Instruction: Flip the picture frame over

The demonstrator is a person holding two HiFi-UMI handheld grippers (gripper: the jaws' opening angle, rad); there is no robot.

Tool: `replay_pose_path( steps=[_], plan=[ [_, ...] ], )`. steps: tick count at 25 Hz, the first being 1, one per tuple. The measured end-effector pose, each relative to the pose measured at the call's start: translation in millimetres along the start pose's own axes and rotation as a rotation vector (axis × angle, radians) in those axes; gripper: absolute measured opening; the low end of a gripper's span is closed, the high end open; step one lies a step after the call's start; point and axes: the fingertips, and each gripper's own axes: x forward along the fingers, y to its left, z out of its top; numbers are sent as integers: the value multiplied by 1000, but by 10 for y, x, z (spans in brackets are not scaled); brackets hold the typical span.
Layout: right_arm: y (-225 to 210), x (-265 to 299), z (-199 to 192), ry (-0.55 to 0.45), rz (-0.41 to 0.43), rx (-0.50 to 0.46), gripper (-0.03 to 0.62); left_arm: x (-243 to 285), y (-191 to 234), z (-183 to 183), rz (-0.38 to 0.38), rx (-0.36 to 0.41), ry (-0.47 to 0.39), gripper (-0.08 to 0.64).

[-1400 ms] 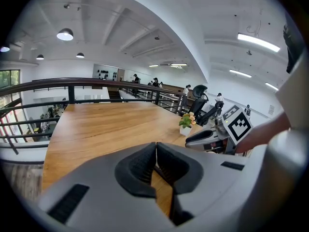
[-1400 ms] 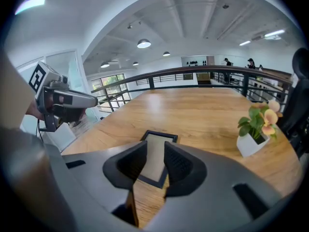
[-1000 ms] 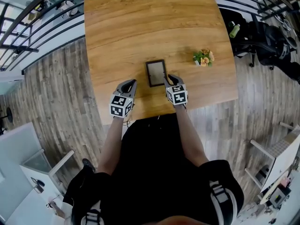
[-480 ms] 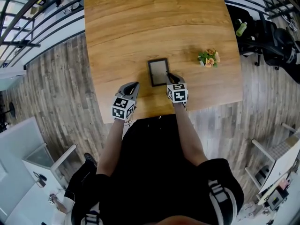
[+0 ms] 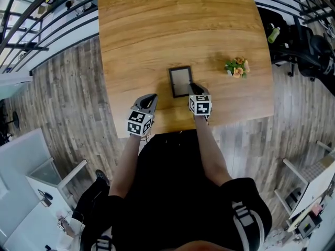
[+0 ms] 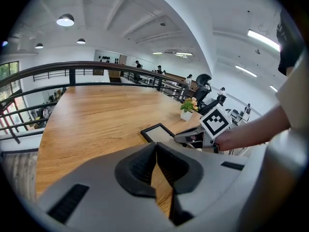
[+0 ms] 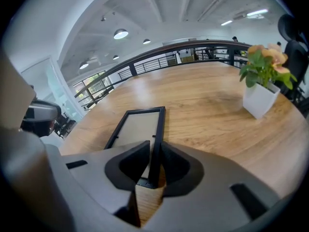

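On the tabletop the picture frame lay flat. My right hand-held gripper had just been closing and pinched its thin right rim. My left hand-held gripper was pressed together, empty. I guessed the frame was light, stiff and breakable.

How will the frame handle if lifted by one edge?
Likely stiff: the frame is a thin black rim round a flat panel, lying flat on the table. The right tongs have just been closing on one long rail, so it may pivot or slip when raised. If that panel is glass, probably fragile; it won't roll.
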Motion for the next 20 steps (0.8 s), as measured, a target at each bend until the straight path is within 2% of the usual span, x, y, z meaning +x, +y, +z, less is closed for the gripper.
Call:
replay_pose_path(
  steps=[5,13,15,20],
  plan=[
    [-45,-2,-12,6,-17,82,54,-16,-5,-37,-1,-4,0,23],
    [-87,-128,-71,-12,-15,198,52,-50,-67,39,-33,-18,-39,25],
    [-95,-170,-63,-27,-10,216,52,-58,-112,46,-61,-43,-51,26],
    [-111,-293,9,-71,9,229,52,-31,-180,44,-76,-71,-63,26]
  ],
)
